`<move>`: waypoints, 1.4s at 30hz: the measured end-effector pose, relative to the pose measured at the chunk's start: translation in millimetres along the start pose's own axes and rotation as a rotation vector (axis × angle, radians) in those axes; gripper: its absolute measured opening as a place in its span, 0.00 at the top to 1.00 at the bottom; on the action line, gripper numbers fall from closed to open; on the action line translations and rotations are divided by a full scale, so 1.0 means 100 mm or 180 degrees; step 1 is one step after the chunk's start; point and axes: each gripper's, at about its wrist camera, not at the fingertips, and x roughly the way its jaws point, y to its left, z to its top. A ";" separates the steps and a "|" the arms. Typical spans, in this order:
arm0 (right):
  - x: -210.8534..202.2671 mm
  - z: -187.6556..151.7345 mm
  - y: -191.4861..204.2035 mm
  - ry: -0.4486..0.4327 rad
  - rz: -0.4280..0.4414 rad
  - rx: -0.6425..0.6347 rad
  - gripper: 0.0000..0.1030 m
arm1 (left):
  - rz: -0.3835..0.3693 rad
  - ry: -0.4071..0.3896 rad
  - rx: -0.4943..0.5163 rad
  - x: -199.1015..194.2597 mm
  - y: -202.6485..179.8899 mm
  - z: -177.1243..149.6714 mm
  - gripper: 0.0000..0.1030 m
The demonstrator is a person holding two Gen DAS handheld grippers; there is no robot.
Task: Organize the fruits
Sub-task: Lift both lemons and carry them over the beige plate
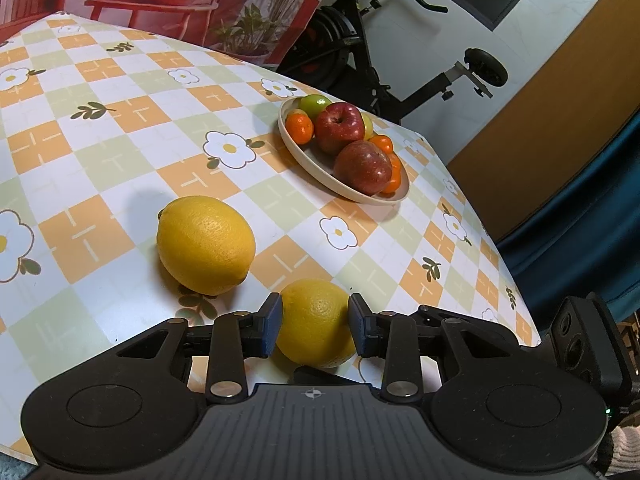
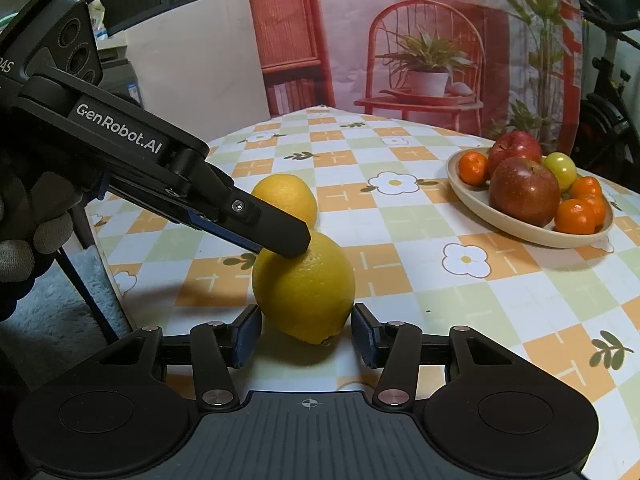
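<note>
Two lemons lie on the checked tablecloth. My left gripper (image 1: pixel 315 320) is shut on the near lemon (image 1: pixel 314 322), its pads touching both sides. The same lemon (image 2: pixel 304 290) sits between my right gripper's (image 2: pixel 306 330) open fingers, with small gaps at each pad. The left gripper's finger (image 2: pixel 276 232) shows in the right wrist view, pressed on that lemon's top. The second lemon (image 1: pixel 206 244) lies free to the left, and shows behind in the right wrist view (image 2: pixel 286 196). A beige plate (image 1: pixel 294 148) holds red apples, a green apple and several tangerines.
The plate (image 2: pixel 516 232) stands near the table's far right edge. An exercise bike (image 1: pixel 360 40) stands beyond the table. A printed backdrop with a red chair (image 2: pixel 420 64) hangs behind. The table edge (image 1: pixel 500 248) drops off to the right.
</note>
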 end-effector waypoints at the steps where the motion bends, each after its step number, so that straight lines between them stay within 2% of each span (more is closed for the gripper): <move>1: 0.00 0.00 0.00 -0.0003 -0.0007 0.0006 0.56 | 0.0001 0.0007 0.0040 0.00 -0.02 0.01 0.63; 5: -0.09 0.04 -0.04 -0.0109 -0.0068 0.0024 0.56 | -0.0017 -0.0056 0.0271 -0.02 -0.15 0.08 0.63; 12: -0.33 0.29 -0.28 -0.0337 -0.0246 0.0143 0.56 | -0.0084 -0.0163 0.0569 0.00 -0.50 0.41 0.63; 22: -0.73 0.92 -0.87 -0.0670 -0.0524 0.0086 0.56 | -0.0373 -0.0405 0.0712 0.14 -0.99 1.18 0.63; 29: -0.65 1.13 -1.37 -0.0701 -0.0605 0.0157 0.56 | -0.0317 -0.0283 0.0928 0.57 -1.24 1.59 0.63; 34: -0.48 1.10 -1.75 -0.0659 -0.0616 0.0307 0.56 | -0.0278 -0.0123 0.0907 0.94 -1.23 1.79 0.64; 42: -0.10 0.98 -2.19 -0.0485 -0.0532 0.0512 0.56 | -0.0048 0.0125 0.0944 1.36 -1.17 1.92 0.64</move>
